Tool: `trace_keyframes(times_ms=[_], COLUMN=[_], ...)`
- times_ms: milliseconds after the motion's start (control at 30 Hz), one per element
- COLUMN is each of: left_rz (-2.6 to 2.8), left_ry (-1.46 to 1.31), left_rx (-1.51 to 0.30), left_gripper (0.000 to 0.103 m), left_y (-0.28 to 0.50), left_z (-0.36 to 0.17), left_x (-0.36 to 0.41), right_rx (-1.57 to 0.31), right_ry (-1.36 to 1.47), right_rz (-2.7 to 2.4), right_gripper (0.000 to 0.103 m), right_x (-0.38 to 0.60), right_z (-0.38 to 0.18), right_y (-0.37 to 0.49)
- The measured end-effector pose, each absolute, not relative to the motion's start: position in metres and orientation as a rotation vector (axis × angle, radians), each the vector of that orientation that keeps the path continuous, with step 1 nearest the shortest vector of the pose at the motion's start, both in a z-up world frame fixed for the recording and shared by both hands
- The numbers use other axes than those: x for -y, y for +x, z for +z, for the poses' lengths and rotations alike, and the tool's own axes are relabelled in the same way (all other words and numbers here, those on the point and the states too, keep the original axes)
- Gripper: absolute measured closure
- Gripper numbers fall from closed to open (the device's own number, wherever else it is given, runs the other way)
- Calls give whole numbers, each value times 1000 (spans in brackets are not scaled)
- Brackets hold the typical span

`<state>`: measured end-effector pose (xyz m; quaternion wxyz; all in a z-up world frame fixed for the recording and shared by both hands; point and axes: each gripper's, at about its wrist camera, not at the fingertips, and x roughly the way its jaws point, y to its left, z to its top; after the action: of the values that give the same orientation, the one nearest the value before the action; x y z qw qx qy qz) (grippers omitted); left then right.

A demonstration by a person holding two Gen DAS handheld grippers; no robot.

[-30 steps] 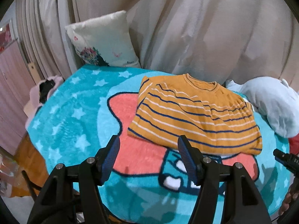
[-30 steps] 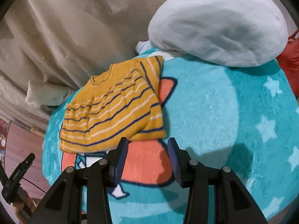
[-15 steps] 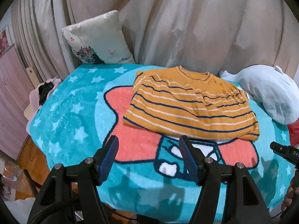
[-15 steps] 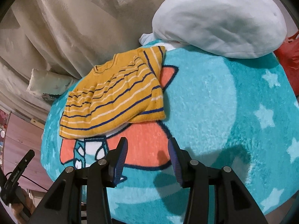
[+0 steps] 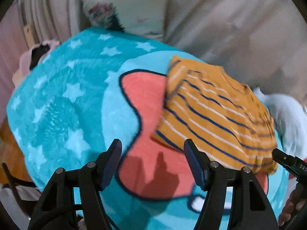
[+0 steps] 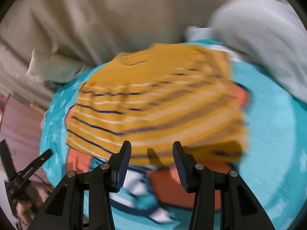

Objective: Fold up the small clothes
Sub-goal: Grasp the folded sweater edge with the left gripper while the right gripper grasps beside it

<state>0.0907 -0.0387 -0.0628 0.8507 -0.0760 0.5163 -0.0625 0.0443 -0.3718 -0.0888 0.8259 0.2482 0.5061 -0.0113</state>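
Observation:
A small orange shirt with navy and white stripes lies folded on a turquoise star-print blanket. It also shows in the right wrist view, blurred by motion. My left gripper is open and empty, just short of the shirt's near left corner, over a pink patch of the blanket. My right gripper is open and empty at the shirt's near hem. The right gripper's tip shows at the left wrist view's right edge.
A white floral pillow leans on beige curtains behind the blanket. A pale plush toy lies at the shirt's right. Pink clothing sits past the blanket's left edge. The left gripper shows lower left in the right wrist view.
Both grippers have moved in closer to the shirt and lower toward the blanket. The views are now motion-blurred. Both stay open and empty.

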Motion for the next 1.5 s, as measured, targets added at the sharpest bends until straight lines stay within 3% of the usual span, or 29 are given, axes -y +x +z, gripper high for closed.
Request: trace_keyframes(times_ms=[300,467,600,733,767,900,1000,1100,1133,1200,1233,1433,1500], left_rz=[-199,-228,-240,-249,-254,-344,-441,-482,-484,-497,-500,-490,-488], left_ry=[-268,-287,-305,-330,-338,-373,-354,-269,-249,-275,-299,-306,-310], left_rx=[-1173,-1167,-1162,-1158,-1158,-1166,-1166,-1157,-1157,-1181,-1183,-1122,-1116], left_gripper=[37,37,37,37,37,37,37,40,60,87,91,93,93], left_y=[130,133,134,137,137,145,151,155,155,154,153,130,125], left_z=[-105,-109,-109,-109,-109,-112,-119,-125,-125,-125,-123,-95,-92], left_x=[14,6,-3,-11,-12,-3,20,49,57,66,69,87,94], right_rx=[-1192,-1239,-1229,-1220,-1208,-1166,-1187,-1203,-1204,-1198,-1187,-1143,-1162], right_ry=[403,178,20,-151,-174,-158,-4,94,125,188,229,363,391], right_rz=[244,176,108,17,9,-9,75,134,150,177,197,284,312], right_gripper=[53,40,21,20,23,74,87,89,89,90,90,89,82], right_x=[231,170,137,114,111,124,150,167,172,180,185,208,217], right_z=[-106,-131,-143,-156,-158,-151,-143,-143,-142,-138,-133,-117,-118], right_y=[193,246,262,262,260,253,254,254,254,251,246,231,231])
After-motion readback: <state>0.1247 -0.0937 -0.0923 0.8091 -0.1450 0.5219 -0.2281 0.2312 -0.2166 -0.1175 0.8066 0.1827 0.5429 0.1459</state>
